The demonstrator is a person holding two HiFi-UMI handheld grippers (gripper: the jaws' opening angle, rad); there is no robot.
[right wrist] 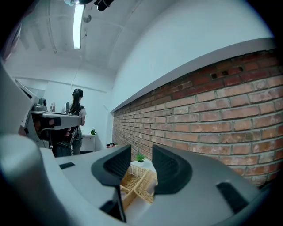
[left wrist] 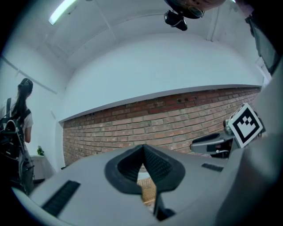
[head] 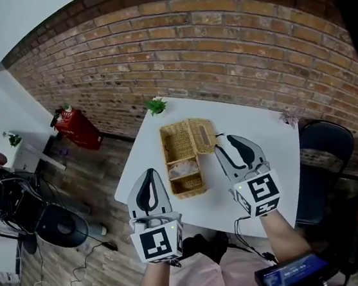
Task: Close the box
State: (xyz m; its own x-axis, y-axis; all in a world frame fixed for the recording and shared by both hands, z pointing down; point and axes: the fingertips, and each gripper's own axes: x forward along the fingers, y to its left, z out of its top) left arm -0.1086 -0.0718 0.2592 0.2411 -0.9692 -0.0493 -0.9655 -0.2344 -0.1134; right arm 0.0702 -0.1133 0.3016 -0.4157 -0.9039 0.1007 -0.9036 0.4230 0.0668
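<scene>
Nearest you: pink cloth over your lap (head: 195,283), plus a dark device w/ a blue screen (head: 291,275) by your right forearm.

Your left gripper (head: 149,174) hovers at the near-left part of the white table (head: 268,160). It's just short of the near-left corner of the wicker box (head: 176,144), not touching it. Its fingers are clenched tip to tip w/ nothing between. In the left gripper view only a sliver of wicker shows below the tips.

Your right gripper (head: 223,141) is on the box's right side, pointing at the lid (head: 202,135). Its fingers are released w/ a clear gap. In the right gripper view the box sits ahead of the tips, not between them. From the head view you can't tell if a tip brushes the lid edge.

The box sits mid-table, long side running away from you, and it's open. The lid stands up along the far right side. Something pale (head: 183,169) lies in the middle section; can't tell what it is.

Farther out:
- A small green plant (head: 156,106) at the far-left table corner.
- A small pinkish item (head: 289,119) at the far-right corner.
- A black chair (head: 324,153) just right of the table.
- A red object (head: 77,129) on the wood floor to the left.
- A brick wall (head: 218,43) behind it all.
- A person (right wrist: 76,115) standing at a far desk in the right gripper view.
</scene>
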